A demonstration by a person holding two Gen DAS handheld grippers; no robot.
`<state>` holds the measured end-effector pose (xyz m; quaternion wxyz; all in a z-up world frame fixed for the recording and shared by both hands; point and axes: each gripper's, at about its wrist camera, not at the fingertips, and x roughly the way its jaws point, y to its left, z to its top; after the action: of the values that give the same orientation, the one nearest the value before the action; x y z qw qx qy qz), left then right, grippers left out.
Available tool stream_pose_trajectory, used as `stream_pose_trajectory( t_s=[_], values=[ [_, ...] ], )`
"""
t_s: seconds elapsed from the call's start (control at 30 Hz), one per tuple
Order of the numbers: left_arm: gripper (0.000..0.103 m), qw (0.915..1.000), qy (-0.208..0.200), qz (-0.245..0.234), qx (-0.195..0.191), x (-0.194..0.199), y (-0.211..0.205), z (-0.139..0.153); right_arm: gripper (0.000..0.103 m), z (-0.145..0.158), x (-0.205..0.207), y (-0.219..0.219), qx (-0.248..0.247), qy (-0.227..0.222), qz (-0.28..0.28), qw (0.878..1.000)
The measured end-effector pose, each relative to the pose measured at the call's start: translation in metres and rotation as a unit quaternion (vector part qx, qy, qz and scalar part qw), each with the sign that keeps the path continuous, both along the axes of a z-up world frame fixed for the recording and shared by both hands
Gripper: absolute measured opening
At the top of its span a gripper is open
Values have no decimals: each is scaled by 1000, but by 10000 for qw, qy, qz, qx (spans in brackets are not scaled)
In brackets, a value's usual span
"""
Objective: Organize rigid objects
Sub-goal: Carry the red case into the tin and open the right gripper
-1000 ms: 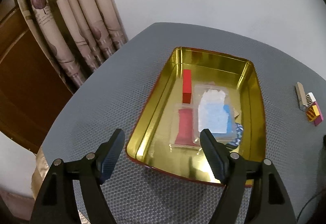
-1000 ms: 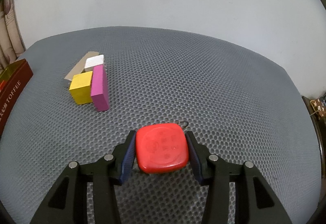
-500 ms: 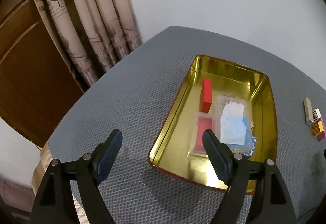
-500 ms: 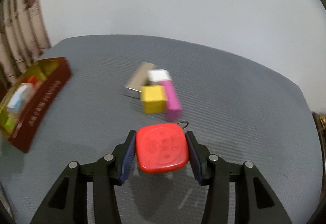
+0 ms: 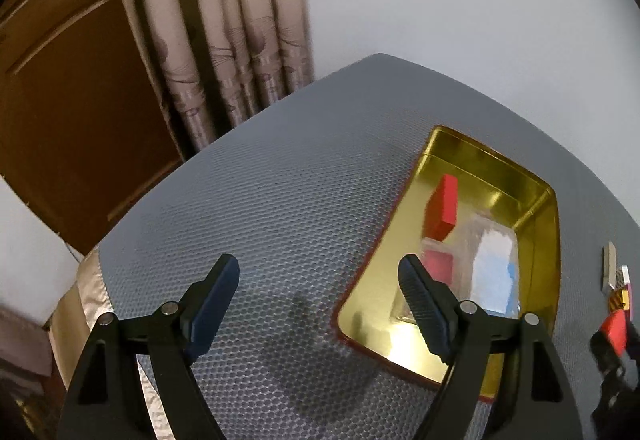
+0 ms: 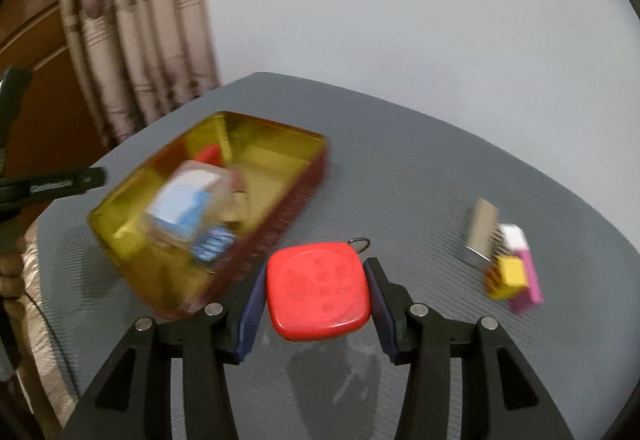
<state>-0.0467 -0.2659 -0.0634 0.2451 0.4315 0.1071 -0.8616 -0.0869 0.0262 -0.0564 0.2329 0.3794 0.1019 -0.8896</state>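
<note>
The right tongs [image 6: 316, 296] are pinching a red rounded-square case [image 6: 318, 292] at lower centre of the right wrist view. The gold tin [image 6: 132, 236], already holding several items, is lying up and to the left, its long axis slanting toward upper right. The left tongs [image 5: 320, 300] are standing spread and empty beside the tin's left edge. The grey honeycomb-mat bench [image 5: 260, 199] is sitting against a white wall and curtains [image 5: 224, 23].
</note>
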Motion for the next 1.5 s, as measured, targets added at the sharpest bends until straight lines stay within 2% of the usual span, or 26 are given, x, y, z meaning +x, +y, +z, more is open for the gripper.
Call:
stream_pose_trajectory(
  t_s=[0.27,0.63,0.87,1.17,1.37,1.5],
  values=[
    [79,9996,-14,252,126,3,-12,-2,48,13,11,-59,60,41,733,9973],
    [79,9996,-43,237,130,0,-13,-2,49,-10,4,-90,301,-208,1050,9938],
    [79,9998,-61,175,124,0,-11,-2,48,-23,-7,-89,175,-439,991,9940],
    [79,9998,-71,146,128,0,-11,-3,48,-21,-4,-83,-10,-428,982,9942],
    [79,9999,-80,67,82,-1,-7,-3,48,0,-1,-52,-441,-295,776,9956],
    [79,9999,-92,18,37,-2,-4,-3,48,3,-9,-20,-486,-217,387,9978]
  ],
)
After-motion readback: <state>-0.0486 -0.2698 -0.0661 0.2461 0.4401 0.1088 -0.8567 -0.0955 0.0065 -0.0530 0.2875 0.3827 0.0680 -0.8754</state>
